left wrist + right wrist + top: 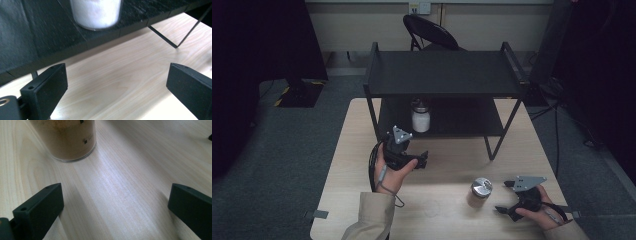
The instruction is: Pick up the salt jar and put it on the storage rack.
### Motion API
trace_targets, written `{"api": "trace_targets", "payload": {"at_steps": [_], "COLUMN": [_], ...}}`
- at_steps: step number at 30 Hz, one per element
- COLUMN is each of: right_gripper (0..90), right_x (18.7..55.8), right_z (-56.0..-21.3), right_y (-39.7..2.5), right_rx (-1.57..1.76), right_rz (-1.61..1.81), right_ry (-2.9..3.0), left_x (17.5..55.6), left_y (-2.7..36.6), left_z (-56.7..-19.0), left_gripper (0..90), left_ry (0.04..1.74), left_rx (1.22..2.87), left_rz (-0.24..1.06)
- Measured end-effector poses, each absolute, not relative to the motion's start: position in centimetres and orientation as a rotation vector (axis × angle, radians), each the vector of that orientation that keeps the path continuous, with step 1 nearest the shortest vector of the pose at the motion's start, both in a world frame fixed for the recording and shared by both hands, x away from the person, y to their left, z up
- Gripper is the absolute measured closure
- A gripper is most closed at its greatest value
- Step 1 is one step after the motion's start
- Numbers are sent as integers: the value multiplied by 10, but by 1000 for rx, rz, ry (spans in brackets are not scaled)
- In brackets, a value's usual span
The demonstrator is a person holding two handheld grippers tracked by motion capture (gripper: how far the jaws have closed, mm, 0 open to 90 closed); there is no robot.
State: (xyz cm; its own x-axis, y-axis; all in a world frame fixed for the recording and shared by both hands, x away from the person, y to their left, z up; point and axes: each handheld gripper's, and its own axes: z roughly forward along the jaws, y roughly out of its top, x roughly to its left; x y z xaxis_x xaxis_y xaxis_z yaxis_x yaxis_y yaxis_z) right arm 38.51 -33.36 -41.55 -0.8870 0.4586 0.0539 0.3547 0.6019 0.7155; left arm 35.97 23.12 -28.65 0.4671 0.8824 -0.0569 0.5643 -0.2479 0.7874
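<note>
Both grippers are off the jars at this moment. The left gripper (421,160) hangs over the middle of the pale wooden counter (452,220), just in front of the black two-tier metal shelf rack (442,75) that stands along the far edge. Its jaws stand wide apart with nothing between them; in the left gripper view there is only bare wood between the two black pads. Right ahead of it, on the rack's lower shelf, sits the clear glass jar of white powder (420,118) with a dark lid, upright, towards the left end of that shelf. In the left gripper view the white jar's base (96,13) rests on the black shelf board, close to its front lip, well clear of the jaws.

Over on the near right corner, the right gripper (504,196) is low over the counter, jaws spread wide and holding nothing. Just beside it, towards the centre of the counter, stands the clear glass jar of brown powder (480,191) with a shiny metal lid, upright on the wood. The right gripper view puts that brown jar (67,140) ahead and to the left of the open jaws, not touching either.

A black folding chair (432,32) stands beyond the far edge.
</note>
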Motion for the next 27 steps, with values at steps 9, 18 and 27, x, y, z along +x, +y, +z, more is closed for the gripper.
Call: {"api": "trace_targets", "payload": {"at_steps": [9, 18, 27], "right_gripper": [0, 0, 0], "right_x": [385, 385, 385], "right_z": [-416, -416, -416], "right_y": [-334, -333, -333], "right_rx": [687, 689, 688], "right_rz": [1156, 1155, 1154], "right_ry": [2689, 2688, 2688], "left_x": [352, 344, 339], "left_y": [235, 239, 243], "left_z": [-298, -311, -321], "left_gripper": [32, 34, 34], "left_ry": [1206, 1217, 1235], "left_rx": [1944, 1944, 1945], "left_rz": [504, 493, 477]}}
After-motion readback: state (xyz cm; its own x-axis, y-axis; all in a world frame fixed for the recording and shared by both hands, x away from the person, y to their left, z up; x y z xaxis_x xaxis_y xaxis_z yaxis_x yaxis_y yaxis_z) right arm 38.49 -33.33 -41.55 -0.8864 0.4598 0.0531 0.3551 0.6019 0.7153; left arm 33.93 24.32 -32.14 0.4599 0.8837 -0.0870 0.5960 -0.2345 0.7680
